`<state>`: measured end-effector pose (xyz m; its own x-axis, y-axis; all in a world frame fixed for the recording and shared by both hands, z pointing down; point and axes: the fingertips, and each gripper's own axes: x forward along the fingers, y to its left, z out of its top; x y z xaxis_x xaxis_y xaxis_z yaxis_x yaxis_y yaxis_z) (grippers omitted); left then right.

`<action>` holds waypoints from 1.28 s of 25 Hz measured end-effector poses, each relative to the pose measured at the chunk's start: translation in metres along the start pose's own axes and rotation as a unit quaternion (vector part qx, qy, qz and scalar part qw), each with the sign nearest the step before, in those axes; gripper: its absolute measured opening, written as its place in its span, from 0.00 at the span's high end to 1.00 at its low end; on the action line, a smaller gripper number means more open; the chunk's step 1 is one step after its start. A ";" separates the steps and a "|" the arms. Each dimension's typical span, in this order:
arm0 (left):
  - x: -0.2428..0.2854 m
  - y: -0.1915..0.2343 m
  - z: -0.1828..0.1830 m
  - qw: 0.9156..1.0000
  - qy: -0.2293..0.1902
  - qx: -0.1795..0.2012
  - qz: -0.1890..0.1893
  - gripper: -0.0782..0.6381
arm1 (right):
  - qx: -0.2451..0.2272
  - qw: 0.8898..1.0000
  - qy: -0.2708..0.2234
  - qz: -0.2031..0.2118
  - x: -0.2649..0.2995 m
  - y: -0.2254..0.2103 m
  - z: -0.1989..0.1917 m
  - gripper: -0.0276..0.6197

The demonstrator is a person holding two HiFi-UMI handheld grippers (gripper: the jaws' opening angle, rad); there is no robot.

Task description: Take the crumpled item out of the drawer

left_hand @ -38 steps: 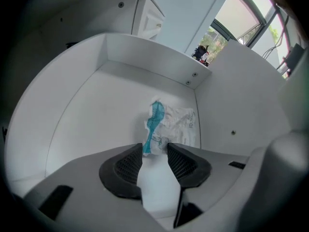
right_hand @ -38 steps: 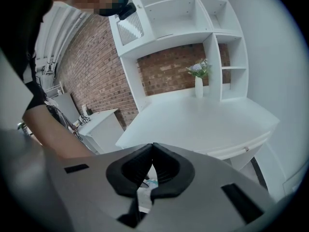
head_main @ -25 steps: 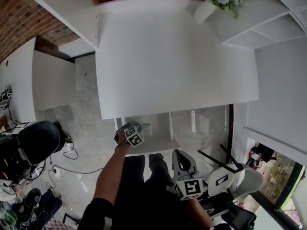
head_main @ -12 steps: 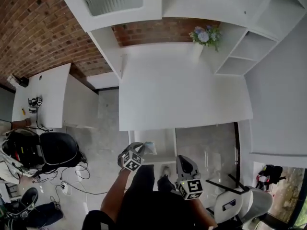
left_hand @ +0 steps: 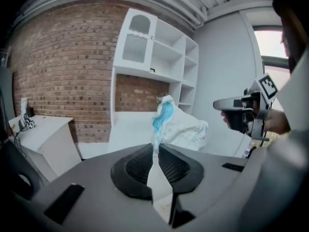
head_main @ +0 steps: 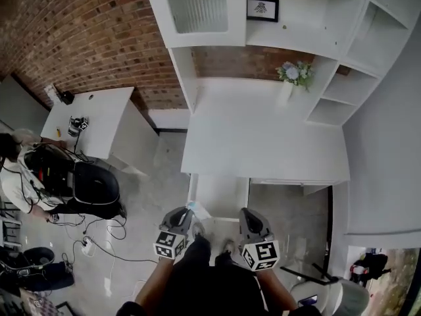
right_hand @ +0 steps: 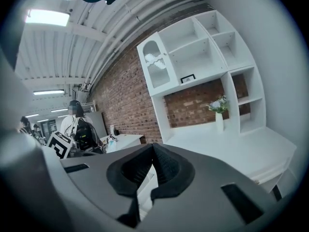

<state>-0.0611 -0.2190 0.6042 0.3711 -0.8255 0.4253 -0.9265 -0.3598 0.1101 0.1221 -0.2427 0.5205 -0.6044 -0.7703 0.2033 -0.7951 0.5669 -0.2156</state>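
The crumpled item [left_hand: 176,124], a white and blue plastic wrapper, sticks up from my left gripper [left_hand: 157,146], whose jaws are shut on its lower end. In the head view the left gripper [head_main: 186,210] holds the wrapper [head_main: 195,209] by the front left corner of the open white drawer [head_main: 223,196], close to my body. My right gripper [head_main: 245,214] hovers beside it at the drawer's front right. In its own view the right gripper [right_hand: 152,149] is shut with nothing between the pads. The right gripper [left_hand: 244,112] also shows in the left gripper view.
The white desk [head_main: 263,137] stands above the drawer, with a vase of flowers [head_main: 289,78] at its back and white shelves [head_main: 309,18] on the brick wall. A smaller white table [head_main: 92,110], a black chair [head_main: 92,186], a person [head_main: 20,170] and floor cables [head_main: 105,242] lie left.
The left gripper has drawn back from the drawer toward my body with the wrapper in it. The head view has tilted up, showing the shelves and wall. Both grippers now sit side by side.
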 end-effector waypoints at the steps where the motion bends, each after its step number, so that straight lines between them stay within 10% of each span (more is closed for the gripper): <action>1: -0.013 0.001 0.008 1.000 -0.014 -0.007 0.009 0.81 | -0.002 1.000 -0.004 0.004 -0.002 0.004 0.003 0.94; 13: -0.096 -0.010 0.044 0.995 -0.096 -0.021 0.032 0.81 | -0.012 1.000 0.016 -0.018 -0.025 0.052 -0.006 0.94; 32: -0.109 0.006 0.038 0.993 -0.112 -0.020 -0.031 0.81 | -0.017 0.999 0.016 -0.038 -0.017 0.108 -0.008 0.94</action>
<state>-0.1045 -0.1473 0.5242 0.4280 -0.8800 0.2060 -0.9014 -0.3992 0.1675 0.0466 -0.1660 0.5012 -0.5428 -0.8025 0.2479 -0.8399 0.5171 -0.1650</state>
